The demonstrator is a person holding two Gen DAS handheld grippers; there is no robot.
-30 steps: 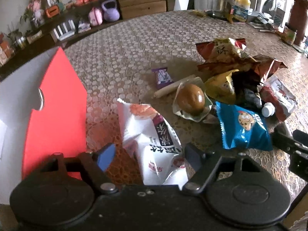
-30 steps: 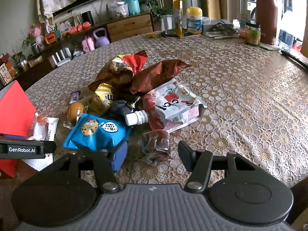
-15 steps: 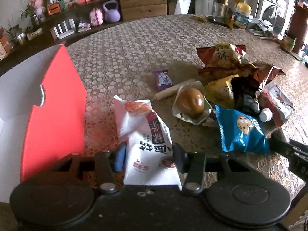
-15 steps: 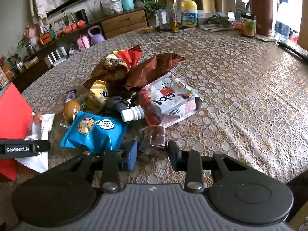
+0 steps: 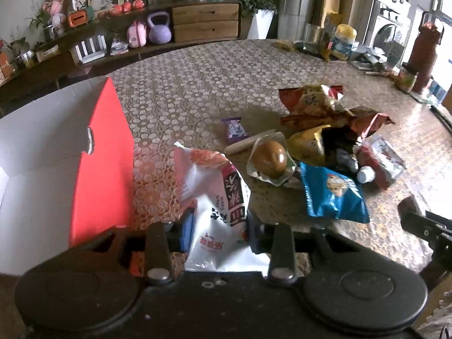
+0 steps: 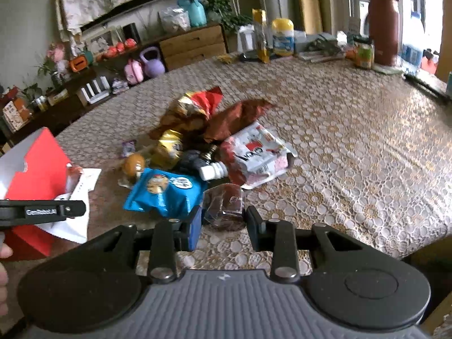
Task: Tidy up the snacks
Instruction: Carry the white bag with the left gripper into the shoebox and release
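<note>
My left gripper [image 5: 219, 230] is shut on a white snack packet [image 5: 217, 197] with red print, held just above the table beside an open red box [image 5: 99, 163]. My right gripper [image 6: 223, 226] is shut on a small clear packet of dark snack [image 6: 224, 209], at the near edge of the snack pile. The pile holds a blue cookie bag [image 6: 163, 190], a brown egg in a wrapper [image 5: 271, 156], a yellow bag [image 6: 169, 147], red-brown bags [image 6: 231, 118] and a white-red pouch [image 6: 257, 155] with a white cap [image 6: 212, 171].
The round table [image 6: 353, 141] has a lace cloth. Bottles, jars and a brown flask [image 6: 381, 19] stand at the far right edge. A small purple packet [image 5: 234, 127] and a pale stick [image 5: 248, 142] lie left of the pile. A low shelf with ornaments runs behind.
Both grippers have closed: the left on the white packet, the right on the clear dark packet. Both views have risen and the left packet is lifted.
</note>
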